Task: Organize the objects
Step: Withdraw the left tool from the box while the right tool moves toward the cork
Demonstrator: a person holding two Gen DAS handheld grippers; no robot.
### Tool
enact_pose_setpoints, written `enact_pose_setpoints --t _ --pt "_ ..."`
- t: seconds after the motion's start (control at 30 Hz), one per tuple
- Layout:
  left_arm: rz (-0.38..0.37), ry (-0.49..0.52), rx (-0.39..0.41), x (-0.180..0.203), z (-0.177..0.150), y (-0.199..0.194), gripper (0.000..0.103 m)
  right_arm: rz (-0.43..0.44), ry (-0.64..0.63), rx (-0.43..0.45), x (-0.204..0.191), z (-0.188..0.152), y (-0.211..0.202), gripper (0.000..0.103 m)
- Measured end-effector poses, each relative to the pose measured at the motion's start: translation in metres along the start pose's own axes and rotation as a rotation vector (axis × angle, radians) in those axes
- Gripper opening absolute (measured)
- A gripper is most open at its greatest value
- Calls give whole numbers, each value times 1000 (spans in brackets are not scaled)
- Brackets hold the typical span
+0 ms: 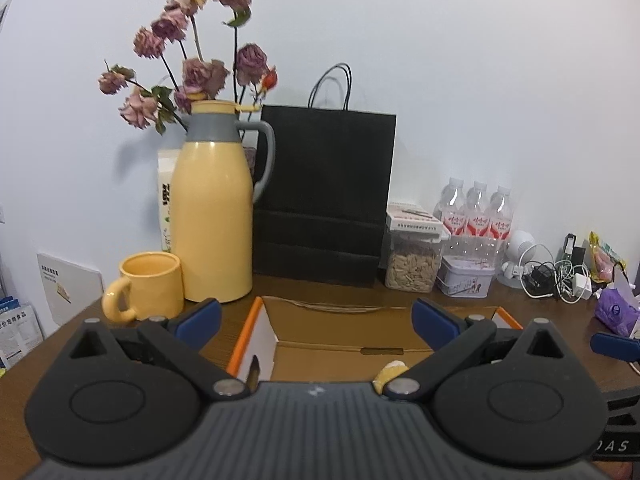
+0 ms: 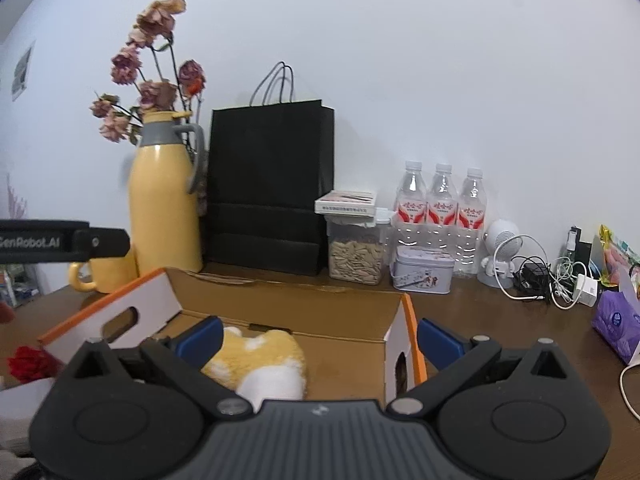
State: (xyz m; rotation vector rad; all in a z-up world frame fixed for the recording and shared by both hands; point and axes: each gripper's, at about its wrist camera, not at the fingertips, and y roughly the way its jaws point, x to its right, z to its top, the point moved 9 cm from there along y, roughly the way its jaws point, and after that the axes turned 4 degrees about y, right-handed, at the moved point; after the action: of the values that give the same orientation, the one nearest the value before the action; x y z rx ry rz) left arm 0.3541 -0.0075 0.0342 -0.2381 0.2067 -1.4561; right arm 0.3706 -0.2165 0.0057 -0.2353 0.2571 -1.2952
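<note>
Both tools gape empty above the open cardboard box [image 2: 352, 320], rim clear.

Brown wooden table [image 2: 500, 320] carries open cardboard box [image 2: 340, 320], yellow jug [image 2: 164, 208], black bag [image 2: 268, 184], water bottles [image 2: 442, 204].

Cardboard box [image 2: 340, 320] open on top; thermos [image 2: 164, 204], black bag [image 2: 268, 184], seed jar [image 2: 354, 256] crowd behind.

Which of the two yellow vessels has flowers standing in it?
The tall yellow jug with the grey collar holds the dried flowers; the short yellow mug beside it has none.
</note>
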Motion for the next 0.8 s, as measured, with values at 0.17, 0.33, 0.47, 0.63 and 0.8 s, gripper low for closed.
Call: enact_pose_setpoints --t 0.17,0.33,0.47,0.63,0.8 --pt "8 -2 3 -10 1 -26 103 20 1 -4 -9 1 -25 103" --pt "3 -5 -13 -22 -5 -49 103 43 -4 -6 -21 -2 -52 103" --pt "-2 7 -32 -31 -17 -65 103 72 -21 -17 -34 -12 -72 103" --pt "-1 14 -80 -45 -40 -78 103 98 -37 -52 -48 -30 -90 103" --pt "0 8 -119 -61 -62 -90 103 138 -52 -90 -62 -51 -106 100"
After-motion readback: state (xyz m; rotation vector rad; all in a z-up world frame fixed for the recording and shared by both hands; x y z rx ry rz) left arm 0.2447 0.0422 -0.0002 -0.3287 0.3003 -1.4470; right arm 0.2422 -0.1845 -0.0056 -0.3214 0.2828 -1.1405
